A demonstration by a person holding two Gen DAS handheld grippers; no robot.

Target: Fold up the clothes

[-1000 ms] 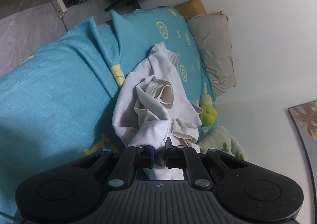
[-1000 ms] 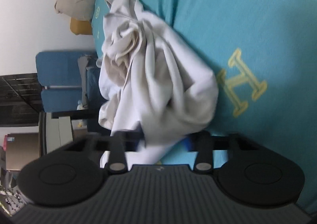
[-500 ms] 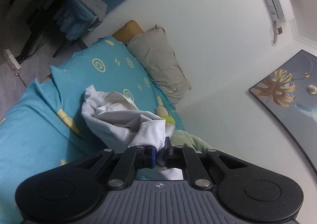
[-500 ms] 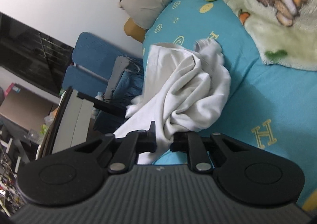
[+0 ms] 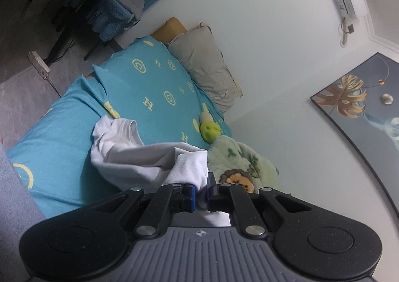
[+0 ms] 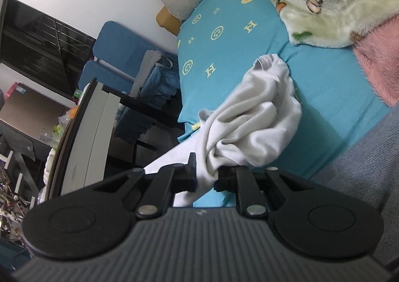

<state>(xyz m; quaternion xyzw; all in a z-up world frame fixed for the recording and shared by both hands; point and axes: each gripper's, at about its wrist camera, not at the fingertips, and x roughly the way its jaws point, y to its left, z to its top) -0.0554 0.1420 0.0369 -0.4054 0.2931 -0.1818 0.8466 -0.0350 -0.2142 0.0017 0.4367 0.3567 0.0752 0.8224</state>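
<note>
Above the turquoise patterned bedsheet [image 5: 62, 147], my left gripper [image 5: 201, 194] and right gripper [image 6: 206, 177] each pinch the crumpled white cotton shirt [image 6: 256, 120], probably at separate edges, to spread it for folding.

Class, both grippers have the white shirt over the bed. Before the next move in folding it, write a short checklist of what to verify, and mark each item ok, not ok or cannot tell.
1. Left gripper shut on the white shirt: ok.
2. Right gripper shut on the shirt: ok.
3. Shirt spread flat between the grippers: not ok, bunched and creased.
4. Which parts of the shirt are gripped: cannot tell.
5. Shirt clear of the green blanket: ok.
6. Bare blue sheet to lay it on: ok.
</note>
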